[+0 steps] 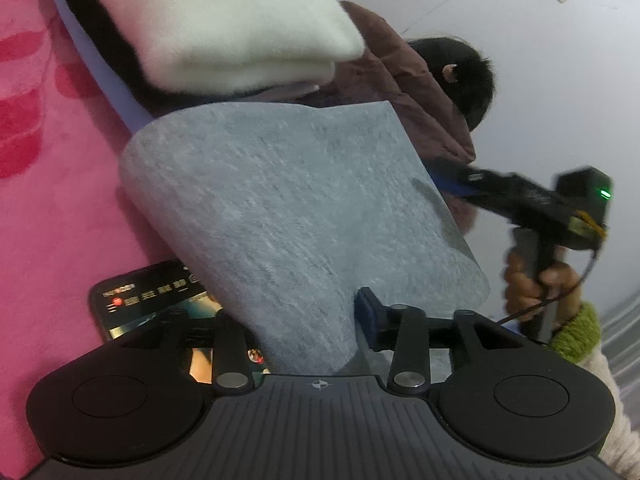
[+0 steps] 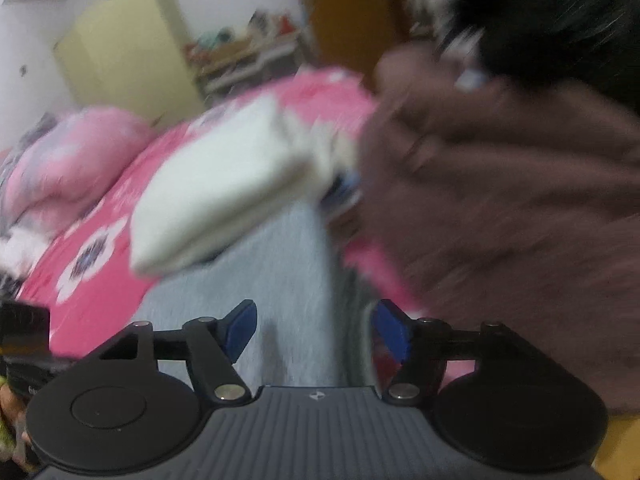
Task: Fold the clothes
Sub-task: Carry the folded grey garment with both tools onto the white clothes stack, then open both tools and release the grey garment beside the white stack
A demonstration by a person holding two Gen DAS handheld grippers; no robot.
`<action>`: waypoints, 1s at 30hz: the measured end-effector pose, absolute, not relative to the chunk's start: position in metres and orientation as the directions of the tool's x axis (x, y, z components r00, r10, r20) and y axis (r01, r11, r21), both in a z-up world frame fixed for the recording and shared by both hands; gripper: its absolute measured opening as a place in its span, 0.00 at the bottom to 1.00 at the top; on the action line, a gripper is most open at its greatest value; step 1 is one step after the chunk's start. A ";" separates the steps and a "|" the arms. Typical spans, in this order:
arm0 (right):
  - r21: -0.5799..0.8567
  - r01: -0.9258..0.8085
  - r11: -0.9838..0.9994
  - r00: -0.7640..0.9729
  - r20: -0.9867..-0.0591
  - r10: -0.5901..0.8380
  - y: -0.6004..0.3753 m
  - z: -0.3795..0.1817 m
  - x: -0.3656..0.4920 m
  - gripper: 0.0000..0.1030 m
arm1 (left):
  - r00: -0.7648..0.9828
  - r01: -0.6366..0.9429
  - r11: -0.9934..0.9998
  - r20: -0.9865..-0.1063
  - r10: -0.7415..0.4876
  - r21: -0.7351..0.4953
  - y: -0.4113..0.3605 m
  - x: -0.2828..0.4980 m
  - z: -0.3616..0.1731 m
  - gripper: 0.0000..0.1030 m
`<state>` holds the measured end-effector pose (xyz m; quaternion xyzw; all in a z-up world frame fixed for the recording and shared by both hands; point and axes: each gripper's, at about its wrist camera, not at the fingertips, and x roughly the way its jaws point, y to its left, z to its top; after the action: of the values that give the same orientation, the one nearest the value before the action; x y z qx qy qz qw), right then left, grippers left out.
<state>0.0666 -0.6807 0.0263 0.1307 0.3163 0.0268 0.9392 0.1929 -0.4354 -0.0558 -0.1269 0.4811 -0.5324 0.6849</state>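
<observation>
Left wrist view: the left gripper [image 1: 320, 320] is clamped on the grey cloth [image 1: 288, 208], which lifts off the pink blanket [image 1: 52, 200]; a phone [image 1: 156, 304] lies on the blanket under the cloth; folded white cloth [image 1: 224, 28] sits beyond it; the right gripper [image 2: 314, 330] stands wide apart around the cloth's edge.
</observation>
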 end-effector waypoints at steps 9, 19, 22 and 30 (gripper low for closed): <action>0.042 0.075 0.996 0.869 -0.492 -0.044 -0.626 0.036 0.002 0.49 | 0.007 0.563 0.457 -0.549 -0.836 -0.689 -0.416 0.203 -0.043 0.46; -0.214 0.124 0.969 0.822 -0.525 -0.221 -0.599 0.008 0.011 0.43 | 0.077 0.648 0.518 -0.629 -0.773 -0.558 -0.417 0.189 -0.027 0.46; -0.180 0.101 0.979 0.868 -0.464 -0.175 -0.601 0.033 0.035 0.42 | 0.149 0.713 0.522 -0.626 -0.765 -0.468 -0.409 0.177 -0.013 0.46; -0.115 0.138 0.984 0.758 -0.627 -0.180 -0.640 -0.010 0.127 0.40 | 0.226 0.797 0.489 -0.576 -0.786 -0.355 -0.423 0.176 0.001 0.46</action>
<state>0.1273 -0.6397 -0.0097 -0.0307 0.3373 -0.0849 0.9371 0.1757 -0.4234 0.0010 0.0074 0.3629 -0.5052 0.7830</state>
